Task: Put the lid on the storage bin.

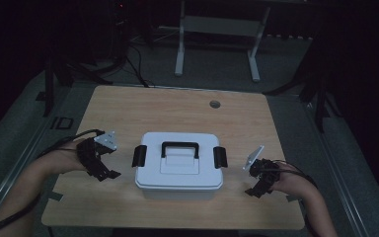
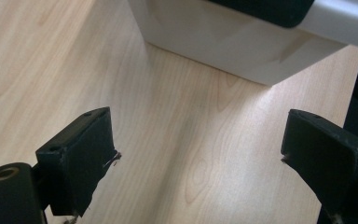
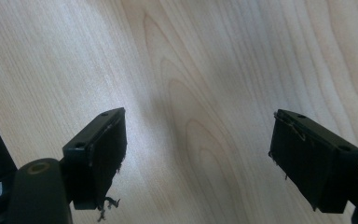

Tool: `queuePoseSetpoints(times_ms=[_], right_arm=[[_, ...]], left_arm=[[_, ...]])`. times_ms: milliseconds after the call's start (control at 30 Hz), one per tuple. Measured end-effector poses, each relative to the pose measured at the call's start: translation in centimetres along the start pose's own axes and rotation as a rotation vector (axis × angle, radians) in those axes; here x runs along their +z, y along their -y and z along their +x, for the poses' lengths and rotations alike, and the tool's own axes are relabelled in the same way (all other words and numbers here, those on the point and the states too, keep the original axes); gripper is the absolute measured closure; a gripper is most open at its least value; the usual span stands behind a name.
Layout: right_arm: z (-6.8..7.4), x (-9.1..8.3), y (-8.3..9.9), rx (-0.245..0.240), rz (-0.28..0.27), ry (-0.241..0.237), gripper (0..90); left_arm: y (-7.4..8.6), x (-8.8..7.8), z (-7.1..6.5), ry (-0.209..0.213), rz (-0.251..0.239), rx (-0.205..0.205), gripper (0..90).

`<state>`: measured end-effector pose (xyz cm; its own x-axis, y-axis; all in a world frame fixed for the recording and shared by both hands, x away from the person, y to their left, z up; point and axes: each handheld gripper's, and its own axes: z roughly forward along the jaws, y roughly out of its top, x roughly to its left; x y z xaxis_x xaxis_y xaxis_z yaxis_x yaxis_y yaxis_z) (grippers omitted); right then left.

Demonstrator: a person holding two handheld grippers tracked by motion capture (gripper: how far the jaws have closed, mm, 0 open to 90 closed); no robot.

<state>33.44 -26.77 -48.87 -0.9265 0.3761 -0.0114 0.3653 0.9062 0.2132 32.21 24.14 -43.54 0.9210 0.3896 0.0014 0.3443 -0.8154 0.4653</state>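
White lidded box (image 1: 178, 167) sits approx. mid-worktop, a bit toward the person's edge. It has a black carry handle (image 1: 179, 147) lying flat on the lid and a black latch on each short side: left latch (image 1: 138, 155), right latch (image 1: 219, 156). Both latches look folded down against the box, lid on.

Light wood worktop (image 1: 177, 106) w/ a small round grommet (image 1: 214, 104) beyond the box, toward the far edge.

Left gripper (image 1: 109, 175) is just left of the box, near the left latch, not touching it. Jaws spread wide, nothing between them. Grey three-cornered plate (image 1: 106, 139) on top of it; cable trails back along the forearm. In the left gripper view the same jaws (image 2: 198, 156) stand far apart over bare wood, w/ the box's white wall (image 2: 223, 39) and a bit of black latch (image 2: 270, 9) ahead of them, clear gap between.

Right gripper (image 1: 253, 191) is right of the box, further off than the left one is, pointing down at the wood. Jaws released, empty. Its grey plate (image 1: 253, 157) tilts toward the box. In the right gripper view the jaws (image 3: 198, 151) are wide apart over plain wood grain; frayed threads hang off the left pad.

Beyond the box, past the worktop's far edge: grey floor and a white desk frame (image 1: 217, 34), room dark.
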Motion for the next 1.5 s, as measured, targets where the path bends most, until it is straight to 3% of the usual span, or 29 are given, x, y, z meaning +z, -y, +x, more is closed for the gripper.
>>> queuePoseSetpoints(times_ms=[367,767,1000,1500], right_arm=[[-0.2,-0.2,1.2,0.042,-0.051,0.011,18.3],[-0.4,-0.4,2.5,0.075,-0.095,0.036,18.3],[-0.4,0.0,3.0,0.092,-0.116,0.035,18.3],[-0.4,1.0,4.4,0.155,-0.192,0.023,18.3]], left_arm=[[2.2,0.4,-0.5,-0.011,-0.059,-0.023,9.3],[4.7,1.0,-1.0,-0.011,-0.078,-0.066,9.3],[5.5,1.7,-1.2,-0.010,-0.090,-0.068,9.3],[8.6,4.1,-1.6,0.000,-0.136,-0.131,9.3]])
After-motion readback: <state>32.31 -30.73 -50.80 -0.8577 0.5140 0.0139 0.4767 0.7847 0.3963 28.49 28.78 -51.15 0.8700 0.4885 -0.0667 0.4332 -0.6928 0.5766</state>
